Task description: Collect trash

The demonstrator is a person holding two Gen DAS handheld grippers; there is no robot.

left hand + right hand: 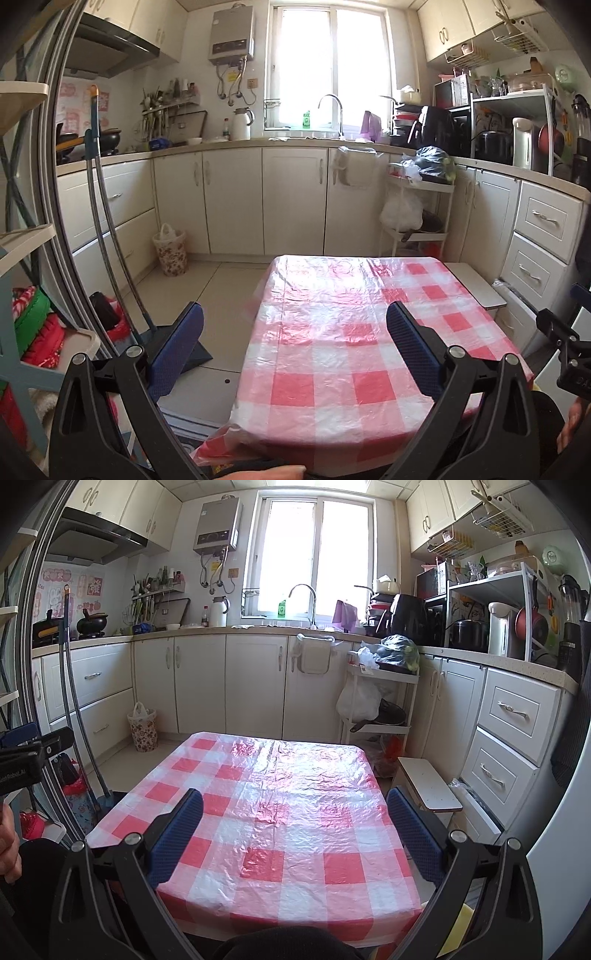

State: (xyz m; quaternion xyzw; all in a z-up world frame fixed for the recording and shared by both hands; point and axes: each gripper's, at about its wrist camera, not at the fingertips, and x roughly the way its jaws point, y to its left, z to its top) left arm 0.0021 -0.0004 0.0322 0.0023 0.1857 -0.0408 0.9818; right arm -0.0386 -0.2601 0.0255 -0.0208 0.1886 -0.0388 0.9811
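A small table with a red-and-white checked plastic cloth (332, 332) stands in front of me; it also shows in the right wrist view (280, 812). I see no loose trash on it. My left gripper (295, 321) is open and empty above the table's near left part. My right gripper (295, 805) is open and empty above the near edge. A floral waste basket with a plastic bag liner (170, 251) stands on the floor by the left cabinets, also in the right wrist view (142, 728).
A broom and dustpan (110, 229) lean at the left. A white trolley with bags (417, 206) stands beyond the table's far right corner. A small stool (428, 784) sits right of the table. Cabinets and a sink counter (295, 142) line the walls.
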